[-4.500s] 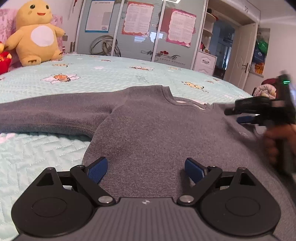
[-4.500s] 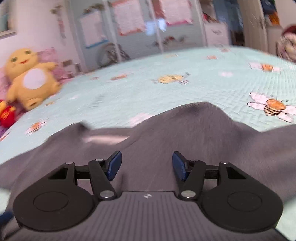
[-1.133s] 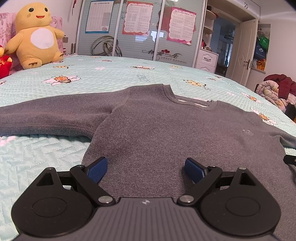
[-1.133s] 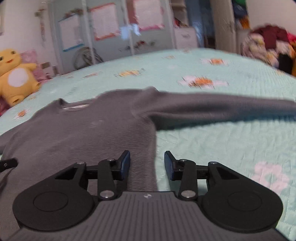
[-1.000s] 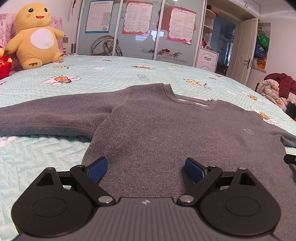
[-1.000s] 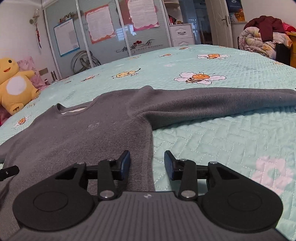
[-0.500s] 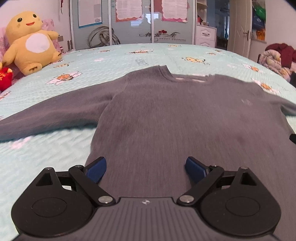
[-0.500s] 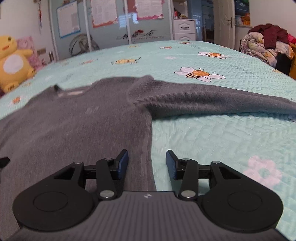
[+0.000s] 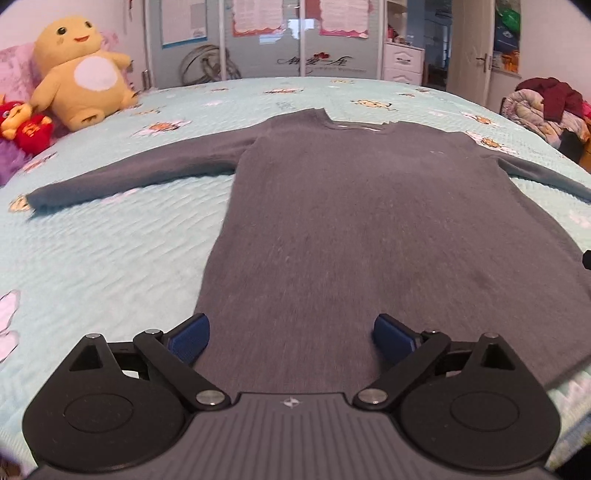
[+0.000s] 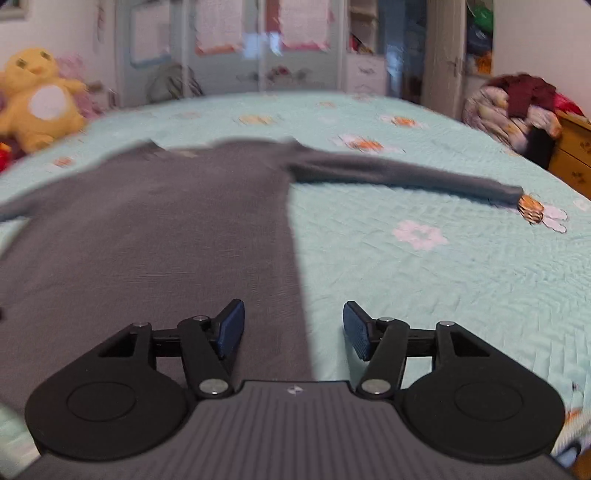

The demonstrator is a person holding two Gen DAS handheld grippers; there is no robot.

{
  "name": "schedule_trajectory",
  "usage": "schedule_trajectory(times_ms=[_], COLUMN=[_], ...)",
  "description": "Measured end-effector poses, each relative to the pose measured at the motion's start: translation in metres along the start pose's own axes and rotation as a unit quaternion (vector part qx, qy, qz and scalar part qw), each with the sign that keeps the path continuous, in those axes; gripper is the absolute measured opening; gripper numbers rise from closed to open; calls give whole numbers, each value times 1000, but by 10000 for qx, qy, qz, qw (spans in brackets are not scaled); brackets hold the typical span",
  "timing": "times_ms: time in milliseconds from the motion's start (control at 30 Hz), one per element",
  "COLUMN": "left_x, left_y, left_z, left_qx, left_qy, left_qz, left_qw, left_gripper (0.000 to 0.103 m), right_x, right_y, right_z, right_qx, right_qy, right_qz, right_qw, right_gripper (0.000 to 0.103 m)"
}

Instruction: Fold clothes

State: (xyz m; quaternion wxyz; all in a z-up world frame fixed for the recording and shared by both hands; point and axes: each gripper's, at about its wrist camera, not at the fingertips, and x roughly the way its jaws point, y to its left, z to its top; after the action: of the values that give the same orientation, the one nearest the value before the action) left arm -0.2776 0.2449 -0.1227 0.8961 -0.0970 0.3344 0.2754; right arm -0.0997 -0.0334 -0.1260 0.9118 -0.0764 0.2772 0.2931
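A grey long-sleeved sweater (image 9: 362, 221) lies flat on the pale green bedspread (image 9: 92, 258), collar away from me and both sleeves spread out sideways. My left gripper (image 9: 291, 338) hovers wide open over the sweater's lower left part, nothing between its blue pads (image 9: 188, 338). My right gripper (image 10: 293, 328) is above the sweater's (image 10: 155, 240) right side edge, its jaws opening, and they hold nothing. The right sleeve (image 10: 406, 177) stretches out to the right. A tip of the right gripper shows at the right edge of the left wrist view.
A yellow plush toy (image 9: 85, 70) and a red one (image 9: 26, 127) sit at the bed's far left. Wardrobe doors with posters (image 9: 266, 33) stand behind the bed. A heap of clothes (image 9: 546, 107) and a wooden dresser (image 10: 572, 155) are at the right.
Both grippers have drawn back toward the sweater's hem, so more of the garment and its sleeves shows. The right gripper's jaws have spread wider. The sweater itself has not moved.
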Motion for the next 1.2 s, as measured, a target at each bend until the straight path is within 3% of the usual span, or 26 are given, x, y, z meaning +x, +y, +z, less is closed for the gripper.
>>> schedule_trajectory(times_ms=[100, 267, 333, 433, 600, 733, 867, 1200], left_x=[-5, -14, -26, -44, -63, -62, -56, -58], left_y=[-5, -3, 3, 6, 5, 7, 6, 16], left_z=[-4, -14, -21, -30, -48, -49, -45, -33], left_qx=[85, 223, 258, 534, 1371, 1554, 1587, 1123], left_qy=[130, 278, 198, 85, -65, -39, -65, -316], left_qz=[-104, -197, -197, 105, 879, 947, 977, 799], left_qw=[9998, 9992, 9993, 9985, 9866, 9833, 9825, 9899], left_gripper=[100, 100, 100, 100, 100, 100, 100, 100], right_x=[-30, -14, -19, -34, -69, -71, -53, -50], right_y=[23, 33, 13, -10, -13, -25, -29, -39], right_z=[-9, -23, -24, -24, -37, -40, -41, -30], right_qx=[-208, -571, -191, 183, -311, -241, -248, 19], right_qy=[-341, 296, 320, 359, 347, 337, 691, 225], right_qz=[554, 808, 735, 477, 188, -19, -233, -334], right_qw=[9977, 9946, 9966, 9981, 9987, 9991, 9970, 9992], right_gripper=[64, 69, 70, 69, 70, 70, 70, 70])
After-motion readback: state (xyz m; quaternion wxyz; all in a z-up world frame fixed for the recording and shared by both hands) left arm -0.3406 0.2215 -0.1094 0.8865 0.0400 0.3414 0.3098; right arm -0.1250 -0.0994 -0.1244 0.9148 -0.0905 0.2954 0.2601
